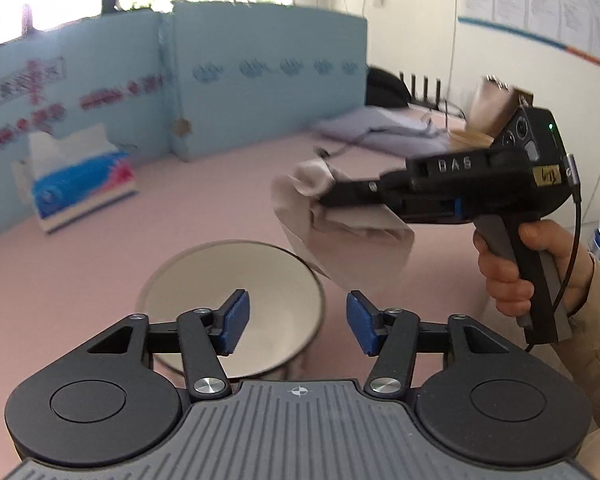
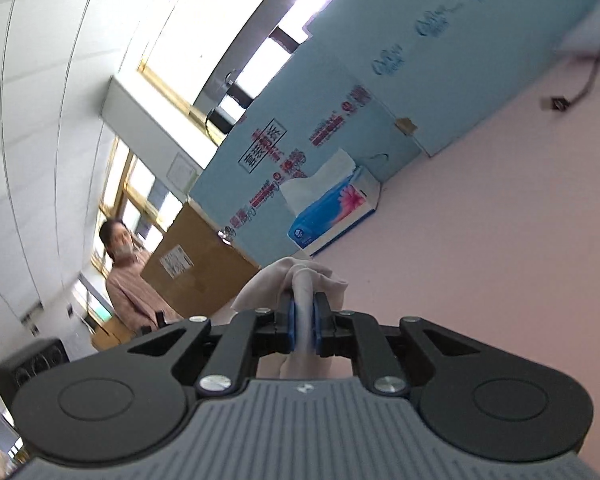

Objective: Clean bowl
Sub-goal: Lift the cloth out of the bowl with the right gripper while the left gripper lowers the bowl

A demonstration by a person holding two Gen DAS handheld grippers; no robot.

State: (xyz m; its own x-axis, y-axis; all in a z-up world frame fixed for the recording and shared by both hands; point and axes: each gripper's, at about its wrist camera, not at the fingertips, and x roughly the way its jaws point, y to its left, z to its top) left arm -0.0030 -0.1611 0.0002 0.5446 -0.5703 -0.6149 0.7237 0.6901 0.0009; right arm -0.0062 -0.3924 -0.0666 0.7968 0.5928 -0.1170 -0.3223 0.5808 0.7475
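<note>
On the pink table [image 1: 220, 200], I keep my left gripper [image 1: 298, 320] spread astride the bowl [image 1: 268, 280] rim to steady it, while my right gripper [image 2: 303, 322] pinches the cloth [image 2: 300, 280] above it for wiping.

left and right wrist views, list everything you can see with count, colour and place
round shallow bowl: one, pale grey-white, on the pink table, its rim between the left pads
crumpled cloth: one, beige, pinched in the right gripper, hanging above the bowl's far right rim
pink table: one, under everything
tissue box: one, blue and white, far left by the foam wall
light blue foam wall: two panels, behind the table
lilac fabric heap: one, far right
bystander: one, pink top, background
left gripper: black, blue pads, open
right gripper: black, shut on cloth
</note>
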